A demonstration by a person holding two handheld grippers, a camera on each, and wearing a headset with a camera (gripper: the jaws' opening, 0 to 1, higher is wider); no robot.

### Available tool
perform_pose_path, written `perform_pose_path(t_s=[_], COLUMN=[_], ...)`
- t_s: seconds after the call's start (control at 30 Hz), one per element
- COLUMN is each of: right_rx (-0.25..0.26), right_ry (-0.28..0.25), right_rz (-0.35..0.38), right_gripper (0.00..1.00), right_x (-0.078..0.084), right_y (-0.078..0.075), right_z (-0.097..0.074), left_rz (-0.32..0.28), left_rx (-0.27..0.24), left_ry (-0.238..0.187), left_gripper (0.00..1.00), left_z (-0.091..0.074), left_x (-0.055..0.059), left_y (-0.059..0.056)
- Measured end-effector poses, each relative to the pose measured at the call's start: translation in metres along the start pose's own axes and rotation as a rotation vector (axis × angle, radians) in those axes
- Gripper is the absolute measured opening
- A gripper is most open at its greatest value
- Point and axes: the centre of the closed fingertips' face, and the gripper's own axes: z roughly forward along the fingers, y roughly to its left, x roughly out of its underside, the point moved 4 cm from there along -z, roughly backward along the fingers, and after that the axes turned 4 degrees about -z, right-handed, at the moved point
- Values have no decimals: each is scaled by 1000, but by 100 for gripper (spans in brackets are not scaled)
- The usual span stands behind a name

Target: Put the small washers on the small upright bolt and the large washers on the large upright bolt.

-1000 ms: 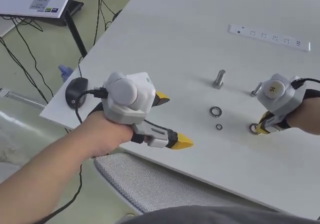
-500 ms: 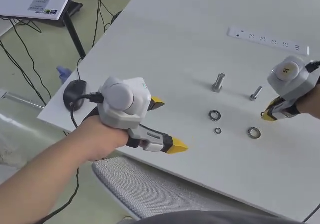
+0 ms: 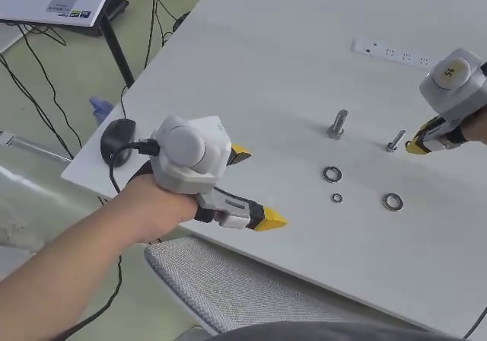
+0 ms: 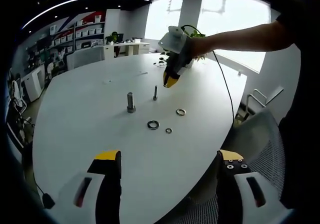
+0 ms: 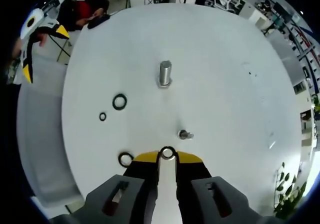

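Washer (image 5: 168, 153) is sitting pinched between the pressed-together tips of the right gripper (image 3: 417, 148), which is hovering just beside the small upright bolt (image 5: 185, 134). One small washer (image 3: 336, 198) is lying flat on the white table (image 3: 266, 67) between two large washers (image 3: 332, 174), in front of the large upright bolt (image 3: 338, 123). Left gripper (image 3: 257, 187) is hanging near the table's front edge, jaws spread wide

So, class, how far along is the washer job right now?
Done: nothing yet. The large bolt and the small bolt both look bare.
In hand: the right gripper pinches one washer close to the small bolt.
Left: three more lie on the table, a big washer, a second big washer and a little washer. The left gripper is open, holding nothing.
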Motion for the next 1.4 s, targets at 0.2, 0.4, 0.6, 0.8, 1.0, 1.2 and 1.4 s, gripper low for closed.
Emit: perform_pose_path(t_s=[0.2,0.4,0.6,0.8,1.0,1.2,1.4], right_rx=[21,30,32,34,27,27,19], right_ry=[0,-9,3,10,17,21,22], right_rz=[0,4,-15,-21,-24,-24,-15], right_gripper=[12,12,12,12,12,12,12], right_x=[-4,-9,-9,-10,-11,-10,-9], right_y=[-16,-23,-30,-31,-29,-28,-26], right_z=[-2,2,13,16,20,20,20], left_rz=[-5,-12,-9,-10,-18,-10,-9], left_rx=[-2,-6,-3,-1,1,6,9], left_ry=[5,5,10,22,27,28,33], left_gripper=[77,77,77,76,75,75,74], left_z=[0,-1,-1,-1,-1,-1,0], left_x=[2,2,2,4,5,2,2], left_y=[3,6,7,9,11,13,12])
